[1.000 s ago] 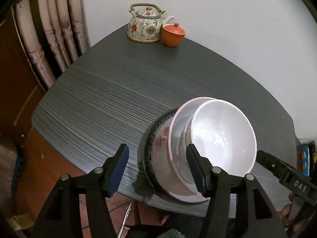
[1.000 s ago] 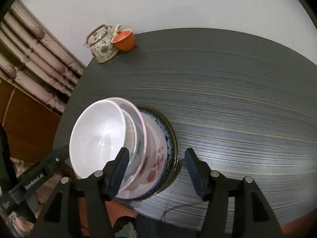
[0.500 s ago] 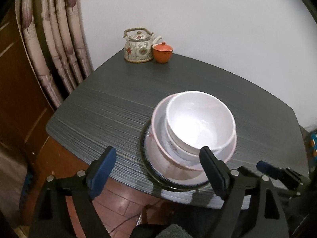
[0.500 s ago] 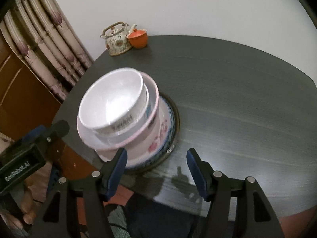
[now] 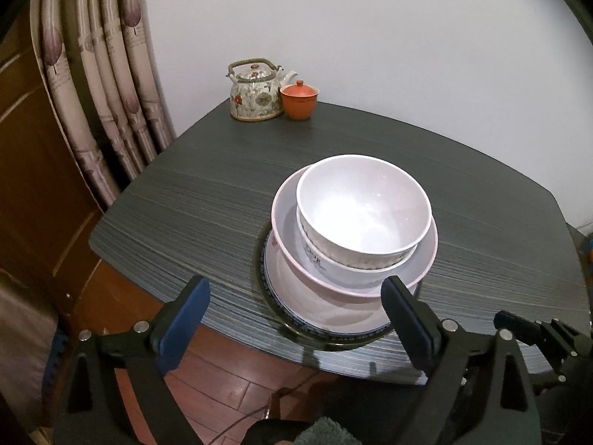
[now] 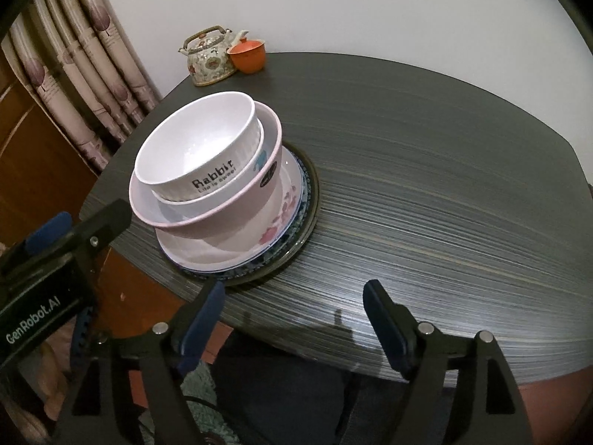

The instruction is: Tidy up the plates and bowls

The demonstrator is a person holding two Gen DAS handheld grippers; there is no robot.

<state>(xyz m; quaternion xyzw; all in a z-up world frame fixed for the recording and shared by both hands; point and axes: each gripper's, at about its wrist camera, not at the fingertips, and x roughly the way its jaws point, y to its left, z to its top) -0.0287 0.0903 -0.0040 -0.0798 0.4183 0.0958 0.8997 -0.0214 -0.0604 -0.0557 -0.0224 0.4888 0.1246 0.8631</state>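
Observation:
A white bowl (image 5: 365, 207) marked "Rabbit" (image 6: 196, 148) sits nested in a wider pink-rimmed bowl (image 5: 289, 237) (image 6: 237, 200). Both rest on a stack of plates: a floral white plate (image 6: 274, 230) (image 5: 296, 296) over a blue-patterned plate (image 6: 296, 222) and a dark glass plate (image 6: 311, 218). The stack stands near the table's front edge. My left gripper (image 5: 296, 319) is open and empty, just before the stack, off the table edge. My right gripper (image 6: 294, 319) is open and empty, in front of the stack to its right.
A floral teapot (image 5: 255, 92) (image 6: 209, 57) and an orange lidded cup (image 5: 298, 100) (image 6: 248, 53) stand at the table's far corner by the wall. Curtains (image 5: 107, 85) and a wooden panel (image 5: 33, 170) are to the left. The dark striped table (image 6: 426, 155) extends right.
Both grippers have pulled back and up from the stack. The white bowl, held tilted a second ago, now sits level and free in the pink-rimmed bowl.

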